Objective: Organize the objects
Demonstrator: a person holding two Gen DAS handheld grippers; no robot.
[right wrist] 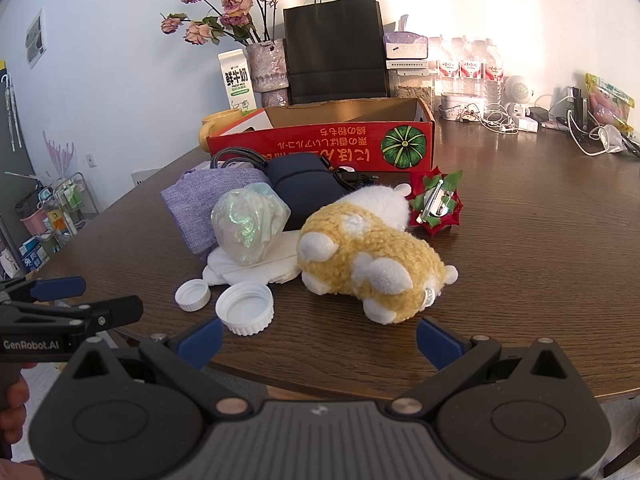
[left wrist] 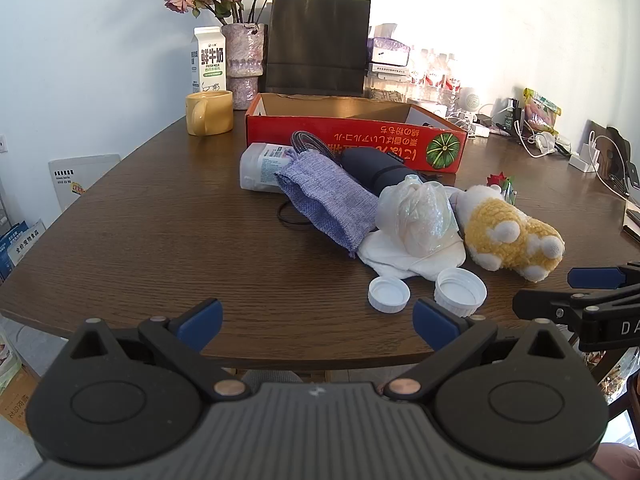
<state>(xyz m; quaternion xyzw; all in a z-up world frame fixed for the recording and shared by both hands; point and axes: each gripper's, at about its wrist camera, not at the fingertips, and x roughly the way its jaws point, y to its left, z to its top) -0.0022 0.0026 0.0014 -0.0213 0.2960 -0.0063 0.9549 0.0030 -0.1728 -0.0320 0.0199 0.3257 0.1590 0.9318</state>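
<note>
Both grippers, left gripper [left wrist: 318,326] and right gripper [right wrist: 320,338], gape empty at lower frame; plush toy [right wrist: 372,256] lies mid-frame on the surface [right wrist: 520,248].

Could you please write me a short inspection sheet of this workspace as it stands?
Surface: dark wooden table, bare at the near left.
Job's things: red box, open; in front lie a purple pouch, dark case, shiny bag, white cloth, plush toy, red bow, two white caps.
Clutter: mug, milk carton, flower vase, black paper bag, water bottles.
Grippers: left gripper and right gripper both have open jaws, holding nothing.
Cables: black cord by the pouch; white chargers at the back.
Surroundings: white wall, shelf rack.
</note>
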